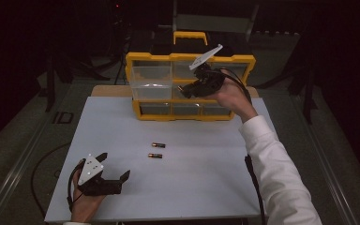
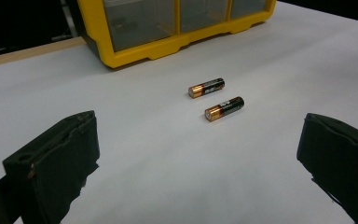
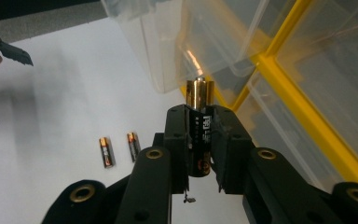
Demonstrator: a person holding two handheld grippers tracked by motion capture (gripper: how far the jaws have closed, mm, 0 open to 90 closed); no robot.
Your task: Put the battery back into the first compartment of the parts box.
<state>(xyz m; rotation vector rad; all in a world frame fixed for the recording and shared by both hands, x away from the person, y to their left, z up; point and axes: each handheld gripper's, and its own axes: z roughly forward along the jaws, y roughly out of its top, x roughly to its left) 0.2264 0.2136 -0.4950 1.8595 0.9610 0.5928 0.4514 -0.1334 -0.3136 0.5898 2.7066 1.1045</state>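
Right claw [image 3: 199,140] grips one battery [image 3: 199,116]; two batteries [image 2: 215,98] on table [image 2: 135,140].

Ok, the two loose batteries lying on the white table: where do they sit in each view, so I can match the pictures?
High view: the two batteries lie mid-table, in front of the yellow organizer.
Left gripper view: centre, beyond the open left gripper.
Right gripper view: lower left, left of the right gripper, which is clamped on a third battery.
Shared landmark: the yellow organizer.
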